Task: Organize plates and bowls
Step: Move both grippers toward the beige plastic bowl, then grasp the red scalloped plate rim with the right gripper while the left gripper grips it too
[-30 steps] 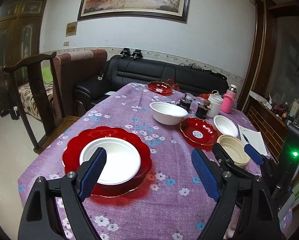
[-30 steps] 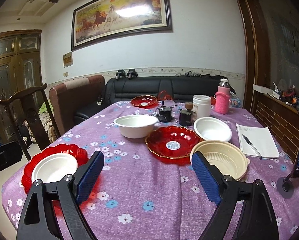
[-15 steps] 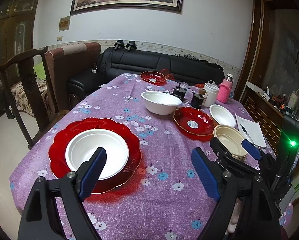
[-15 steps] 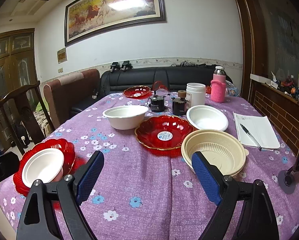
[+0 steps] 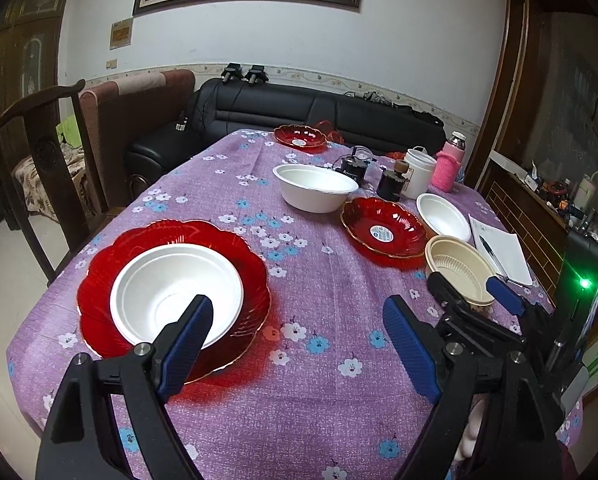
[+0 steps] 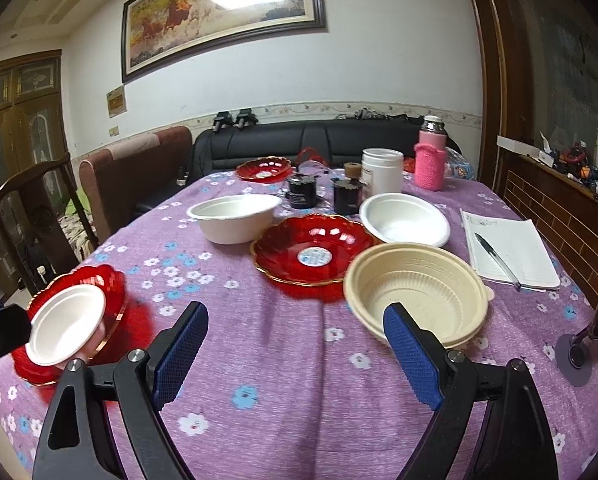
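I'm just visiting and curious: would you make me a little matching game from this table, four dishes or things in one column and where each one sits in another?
Things:
1. small white bowl
2. cream ribbed plastic bowl
3. black pen
4. pink knitted bottle sleeve

Places:
A. far end of the table, beside the white jar
B. on the open notebook
C. inside the large red scalloped plate
D. just ahead of the right gripper

Pairs: 1-C, 2-D, 3-B, 4-A
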Demonstrator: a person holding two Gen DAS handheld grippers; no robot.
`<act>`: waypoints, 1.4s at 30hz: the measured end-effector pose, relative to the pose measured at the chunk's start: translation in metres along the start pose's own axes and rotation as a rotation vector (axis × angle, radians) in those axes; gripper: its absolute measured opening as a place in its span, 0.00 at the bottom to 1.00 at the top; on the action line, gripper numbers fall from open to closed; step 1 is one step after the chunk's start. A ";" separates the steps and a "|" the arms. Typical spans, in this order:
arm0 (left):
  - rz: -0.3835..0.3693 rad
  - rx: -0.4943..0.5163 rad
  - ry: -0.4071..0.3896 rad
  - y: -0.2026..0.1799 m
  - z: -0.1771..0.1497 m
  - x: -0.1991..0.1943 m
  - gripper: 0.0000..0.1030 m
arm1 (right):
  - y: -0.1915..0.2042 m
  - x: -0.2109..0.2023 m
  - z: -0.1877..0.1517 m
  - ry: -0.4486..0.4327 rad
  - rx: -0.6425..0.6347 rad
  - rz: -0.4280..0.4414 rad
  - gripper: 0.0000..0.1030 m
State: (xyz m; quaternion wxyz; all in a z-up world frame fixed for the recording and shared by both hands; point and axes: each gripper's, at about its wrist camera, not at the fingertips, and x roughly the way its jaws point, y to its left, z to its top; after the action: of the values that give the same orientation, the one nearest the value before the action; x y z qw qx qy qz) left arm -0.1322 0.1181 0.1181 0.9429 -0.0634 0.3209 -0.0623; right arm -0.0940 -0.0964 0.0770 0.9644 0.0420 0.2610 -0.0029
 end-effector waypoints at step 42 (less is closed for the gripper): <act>-0.180 -0.264 0.532 -0.039 0.072 0.265 0.54 | -0.090 0.177 0.121 0.366 0.258 0.353 0.69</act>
State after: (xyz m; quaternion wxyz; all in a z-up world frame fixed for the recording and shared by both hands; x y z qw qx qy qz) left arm 0.1172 0.0433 0.0227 0.8003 -0.1947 0.5547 -0.1176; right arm 0.1174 -0.1927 0.0847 0.8735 0.2088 0.4171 0.1396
